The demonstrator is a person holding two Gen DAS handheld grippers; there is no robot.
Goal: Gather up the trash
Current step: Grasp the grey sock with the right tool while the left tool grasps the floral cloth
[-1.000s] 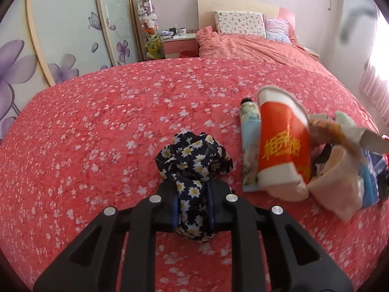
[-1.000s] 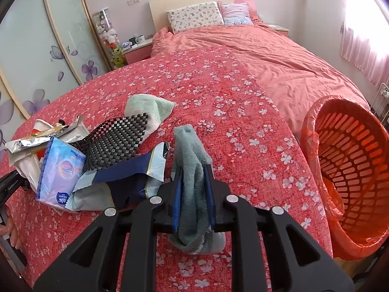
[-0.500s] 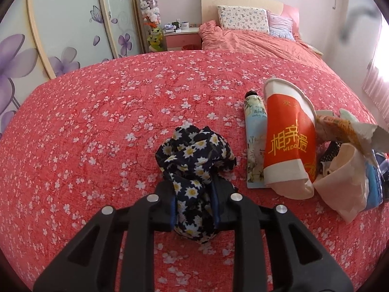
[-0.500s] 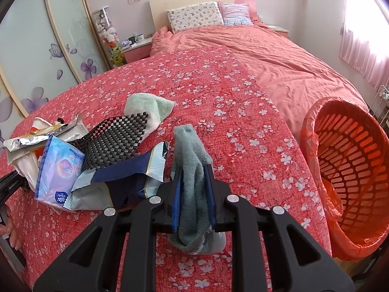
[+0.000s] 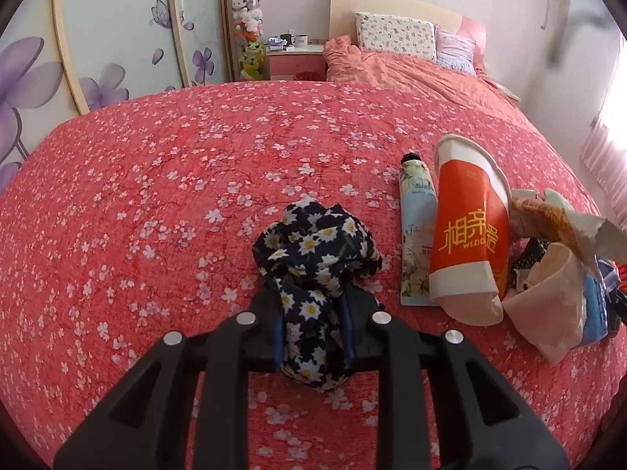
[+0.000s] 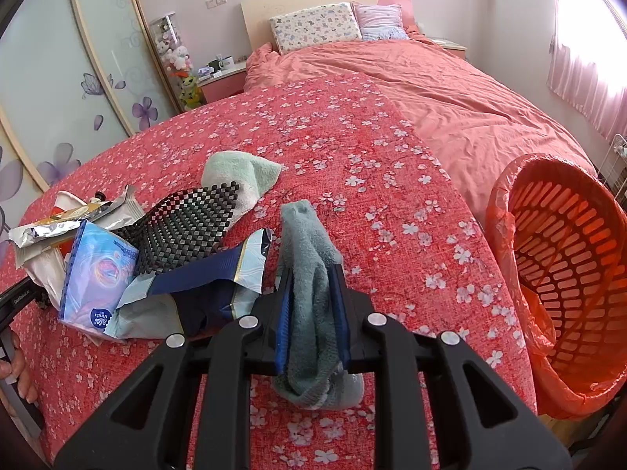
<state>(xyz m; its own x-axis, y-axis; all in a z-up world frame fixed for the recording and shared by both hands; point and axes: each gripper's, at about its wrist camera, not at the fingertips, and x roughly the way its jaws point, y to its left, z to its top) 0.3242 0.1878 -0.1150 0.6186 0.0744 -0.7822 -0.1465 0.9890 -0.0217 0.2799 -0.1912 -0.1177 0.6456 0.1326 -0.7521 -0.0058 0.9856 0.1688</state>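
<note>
- Bright daylight fills both views; it enters through the pink curtained window point(image 6: 588, 74) at the right edge, where the panes blow out to white glare
- The red blossom-print bedspread point(image 5: 196, 180) is evenly lit; shadows under the litter are soft and short
- Fisheye distortion bows the glossy wardrobe doors with purple flower prints point(image 5: 109, 39) and the bed's edges; dark vignette cuts every corner
- A grey smear point(image 5: 568, 35) blurs the left view's upper right; the centres are sharp
</note>
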